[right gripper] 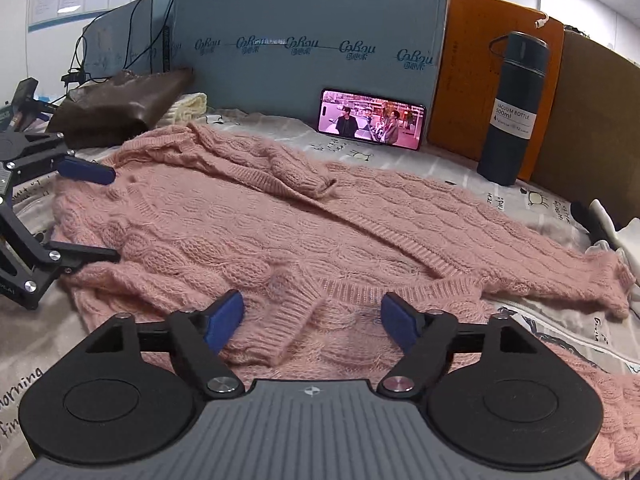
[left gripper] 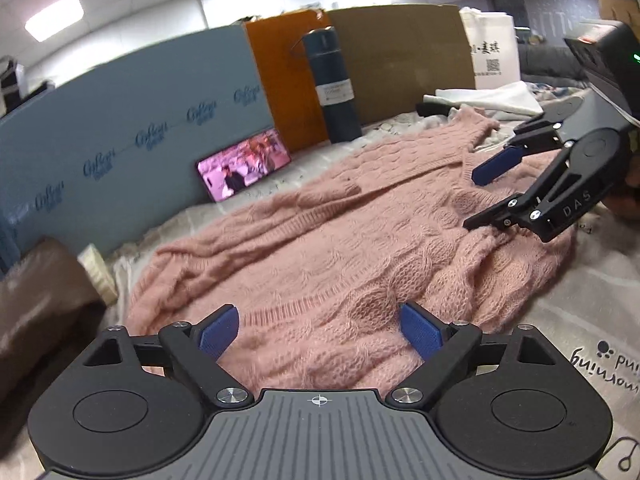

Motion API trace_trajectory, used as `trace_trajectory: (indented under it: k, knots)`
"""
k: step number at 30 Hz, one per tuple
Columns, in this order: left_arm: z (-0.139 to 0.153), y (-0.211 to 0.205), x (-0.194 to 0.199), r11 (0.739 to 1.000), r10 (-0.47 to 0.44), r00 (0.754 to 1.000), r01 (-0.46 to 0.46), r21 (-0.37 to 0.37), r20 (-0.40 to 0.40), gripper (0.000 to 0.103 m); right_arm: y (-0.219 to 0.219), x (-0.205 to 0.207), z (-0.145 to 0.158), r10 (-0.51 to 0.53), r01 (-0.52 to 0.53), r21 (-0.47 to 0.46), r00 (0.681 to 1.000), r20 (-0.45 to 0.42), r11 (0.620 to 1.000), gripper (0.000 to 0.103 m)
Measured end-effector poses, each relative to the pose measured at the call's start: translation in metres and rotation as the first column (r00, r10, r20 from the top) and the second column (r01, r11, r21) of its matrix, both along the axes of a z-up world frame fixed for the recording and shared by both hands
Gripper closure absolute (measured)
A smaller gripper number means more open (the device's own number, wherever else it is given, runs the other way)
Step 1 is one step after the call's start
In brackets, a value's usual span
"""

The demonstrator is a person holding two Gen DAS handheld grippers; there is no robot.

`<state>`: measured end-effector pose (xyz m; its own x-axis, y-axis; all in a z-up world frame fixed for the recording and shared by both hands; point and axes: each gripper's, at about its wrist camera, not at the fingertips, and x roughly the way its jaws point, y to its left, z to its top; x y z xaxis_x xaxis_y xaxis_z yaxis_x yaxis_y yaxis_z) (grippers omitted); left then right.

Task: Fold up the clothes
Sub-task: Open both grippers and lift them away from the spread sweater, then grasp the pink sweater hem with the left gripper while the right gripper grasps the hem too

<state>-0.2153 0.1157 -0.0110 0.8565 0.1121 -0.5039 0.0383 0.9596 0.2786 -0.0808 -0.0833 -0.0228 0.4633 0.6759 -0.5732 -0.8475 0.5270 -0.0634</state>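
A pink cable-knit sweater of fuzzy, open-stitched wool (right gripper: pixel 280 216) is lying spread across a pale printed bed sheet (left gripper: pixel 592 312), partly folded, with one sleeve (right gripper: pixel 296 176) doubled back over its body and the other trailing out toward the right of the right wrist view. The left gripper (left gripper: pixel 320 330) is hovering with its blue pads spread wide over one edge of the knit, nothing pressed between them. The right gripper (right gripper: pixel 312 316) is likewise standing open above a ribbed band (right gripper: pixel 360 290) — its pads are clear of the fabric, gripping nothing.

The sweater is looking soft, limp and light; it will probably be sagging and stretching wherever it is lifted by a single point, and the loose hairy yarn may be snagging on the pad edges. The firmer ribbed edges seem the better places to pinch, each gripper taking a thick bite rather than one loose layer.

Behind the sweater, a dark blue vacuum bottle (right gripper: pixel 514 108) is standing upright against an orange panel (right gripper: pixel 464 76), and a phone with a lit screen (right gripper: pixel 372 119) is leaning on a grey-blue board (right gripper: pixel 304 20) — both well apart from the knit.
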Motion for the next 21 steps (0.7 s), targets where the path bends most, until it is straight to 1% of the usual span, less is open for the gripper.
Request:
trace_trajectory:
  k: [2,4,5,8,9,10,12,14,16,17,19,20,21]
  knots:
    - [0.004,0.001,-0.004,1.0,-0.011,1.0,0.011,0.019,0.025,0.012,-0.003,-0.001,0.003,0.014,-0.014,0.005,1.0,0.019,1.0,0.026]
    - [0.011,0.003,-0.012,0.999,-0.031,0.998,0.029,0.025,0.062,0.012,-0.01,-0.006,0.008,0.036,-0.037,0.012,0.997,0.064,0.999,0.022]
    - [0.016,0.005,-0.018,0.999,-0.046,0.996,0.044,0.025,0.081,0.012,-0.014,-0.008,0.011,0.048,-0.05,0.015,0.995,0.087,0.999,0.018]
    - [0.027,0.008,-0.038,0.987,-0.158,0.981,0.157,0.013,0.115,0.012,-0.034,-0.014,0.018,0.134,-0.137,0.014,0.98,0.145,0.99,0.014]
    - [0.03,0.01,-0.043,0.979,-0.202,0.973,0.203,0.001,0.11,0.012,-0.042,-0.016,0.02,0.171,-0.175,0.01,0.973,0.153,0.985,0.012]
    - [0.032,0.011,-0.048,0.97,-0.241,0.966,0.243,-0.01,0.093,0.012,-0.049,-0.018,0.023,0.206,-0.209,0.004,0.967,0.153,0.978,0.01]
    - [0.033,0.008,-0.055,0.954,-0.3,0.953,0.3,-0.002,0.041,0.012,-0.063,-0.021,0.026,0.268,-0.267,-0.024,0.954,0.138,0.963,0.008]
    - [0.03,0.001,-0.059,0.94,-0.338,0.941,0.339,0.048,-0.03,0.012,-0.073,-0.025,0.028,0.309,-0.3,-0.079,0.942,0.133,0.951,0.008]
    - [0.025,-0.005,-0.059,0.934,-0.338,0.937,0.345,0.091,-0.089,0.012,-0.08,-0.027,0.026,0.324,-0.303,-0.155,0.936,0.136,0.94,0.008]
    - [0.022,-0.006,-0.057,0.935,-0.327,0.938,0.339,0.109,-0.115,0.012,-0.082,-0.026,0.024,0.321,-0.292,-0.193,0.936,0.142,0.937,0.008]
    - [0.012,-0.012,-0.049,0.934,-0.289,0.942,0.316,0.167,-0.168,0.012,-0.082,-0.024,0.019,0.31,-0.267,-0.253,0.939,0.149,0.93,0.008]
    - [0.006,-0.015,-0.046,0.93,-0.271,0.944,0.307,0.203,-0.186,0.012,-0.082,-0.023,0.017,0.31,-0.263,-0.266,0.939,0.149,0.927,0.008]
    - [0.005,-0.016,-0.044,0.931,-0.27,0.946,0.304,0.204,-0.177,0.011,-0.082,-0.021,0.014,0.312,-0.266,-0.269,0.938,0.148,0.926,0.007]
